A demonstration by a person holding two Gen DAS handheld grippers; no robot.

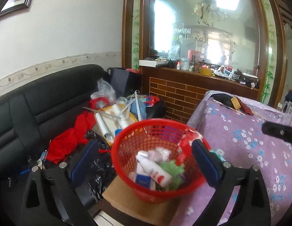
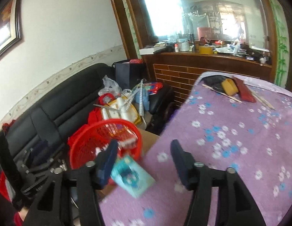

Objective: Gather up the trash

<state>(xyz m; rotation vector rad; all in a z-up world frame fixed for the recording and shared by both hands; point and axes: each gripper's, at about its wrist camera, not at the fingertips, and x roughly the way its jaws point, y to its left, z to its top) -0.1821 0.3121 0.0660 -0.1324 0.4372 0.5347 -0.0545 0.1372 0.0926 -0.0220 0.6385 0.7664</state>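
A red plastic basket (image 1: 127,131) sits between the open fingers of my left gripper (image 1: 144,160), resting on a cardboard box (image 1: 134,205). Inside it lie a white bottle (image 1: 155,169), a green crumpled piece (image 1: 172,171) and a small blue-white carton (image 1: 142,179). A red-white wrapper (image 1: 187,141) hangs over its right rim. In the right wrist view the basket (image 2: 89,145) is at the left, tilted. My right gripper (image 2: 144,156) is open; a blurred teal packet (image 2: 132,175) lies on the table edge by its left finger, not gripped.
A table with a purple flowered cloth (image 2: 230,131) fills the right; a yellow block (image 2: 229,86), a red case (image 2: 244,90) and sticks lie at its far end. A black sofa (image 1: 42,103) piled with bags and clothes stands left. A wooden counter (image 1: 193,79) is behind.
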